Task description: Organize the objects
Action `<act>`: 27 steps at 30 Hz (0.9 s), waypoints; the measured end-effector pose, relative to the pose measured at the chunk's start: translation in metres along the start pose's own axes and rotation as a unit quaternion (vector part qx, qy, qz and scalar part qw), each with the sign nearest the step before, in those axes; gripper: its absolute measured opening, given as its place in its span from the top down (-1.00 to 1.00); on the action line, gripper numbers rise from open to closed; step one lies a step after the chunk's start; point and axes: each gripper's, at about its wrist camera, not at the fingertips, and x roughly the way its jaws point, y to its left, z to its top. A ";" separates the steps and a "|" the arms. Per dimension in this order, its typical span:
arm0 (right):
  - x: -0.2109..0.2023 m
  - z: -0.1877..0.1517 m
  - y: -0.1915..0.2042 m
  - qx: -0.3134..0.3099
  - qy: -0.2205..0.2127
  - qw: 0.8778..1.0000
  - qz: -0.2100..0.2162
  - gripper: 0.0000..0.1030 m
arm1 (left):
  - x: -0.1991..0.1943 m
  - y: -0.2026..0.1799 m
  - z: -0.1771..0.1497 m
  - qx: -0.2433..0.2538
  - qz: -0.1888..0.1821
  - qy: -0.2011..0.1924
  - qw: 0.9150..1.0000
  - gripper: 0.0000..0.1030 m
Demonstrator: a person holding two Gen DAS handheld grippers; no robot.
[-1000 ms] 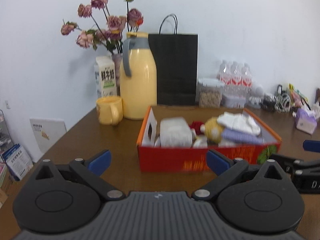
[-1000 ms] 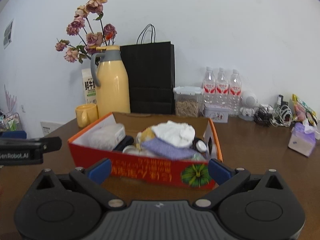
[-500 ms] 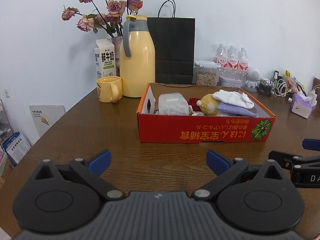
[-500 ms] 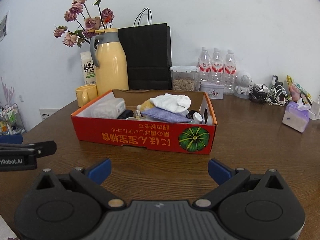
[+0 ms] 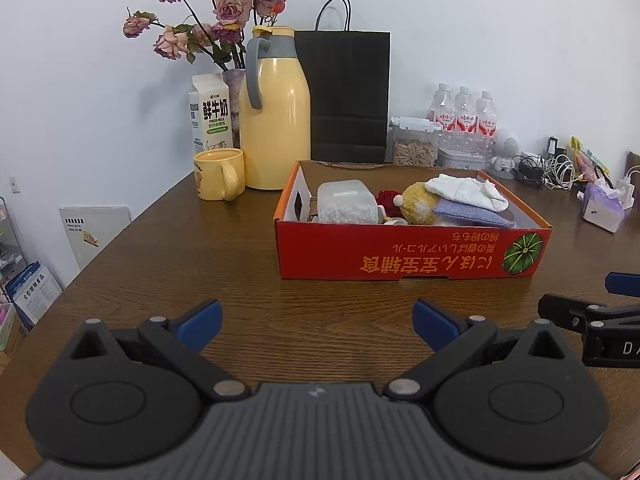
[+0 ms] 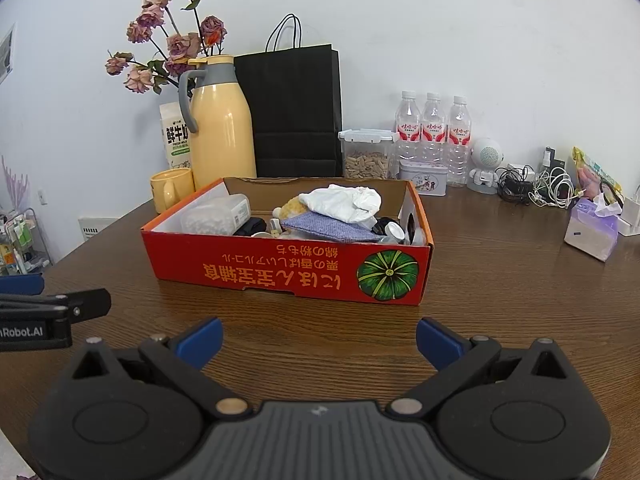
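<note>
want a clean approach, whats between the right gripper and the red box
Nothing but bare table. In the right wrist view the open right gripper faces the red box across empty wood grain; the left gripper sits off to the side.

Tabletop (image 5: 200,256) inventory, qty per kind:
- red box (image 5: 400,252) x1, centre frame. Inside: clear tub (image 5: 346,202) x1, yellow plush (image 5: 418,204) x1, white cloth (image 5: 464,192) x1, blue cloth (image 5: 470,214) x1; other small bits, can't count.
- yellow jug (image 5: 276,120) x1
- yellow mug (image 5: 218,174) x1
- milk carton (image 5: 210,118) x1
- black bag (image 5: 348,96) x1
- water btls (image 6: 434,136) x3, upper right
- seed jar (image 5: 414,148) x1
- small tin (image 6: 424,178) x1
- tissue pack (image 6: 592,230) x1
- flower vase (image 5: 234,80) x1, upper left.
</note>
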 end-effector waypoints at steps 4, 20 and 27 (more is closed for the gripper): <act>0.000 0.000 0.000 0.001 0.000 1.000 0.000 -1.00 | 0.000 0.000 0.000 0.000 0.000 0.000 1.000 -1.00; 0.000 0.000 0.000 0.000 -0.001 1.000 0.000 -1.00 | 0.001 -0.001 -0.001 0.000 0.001 0.002 1.000 -1.00; 0.000 0.000 0.000 0.000 -0.001 1.000 0.000 -1.00 | 0.001 -0.001 -0.002 0.000 0.002 0.003 1.000 -1.00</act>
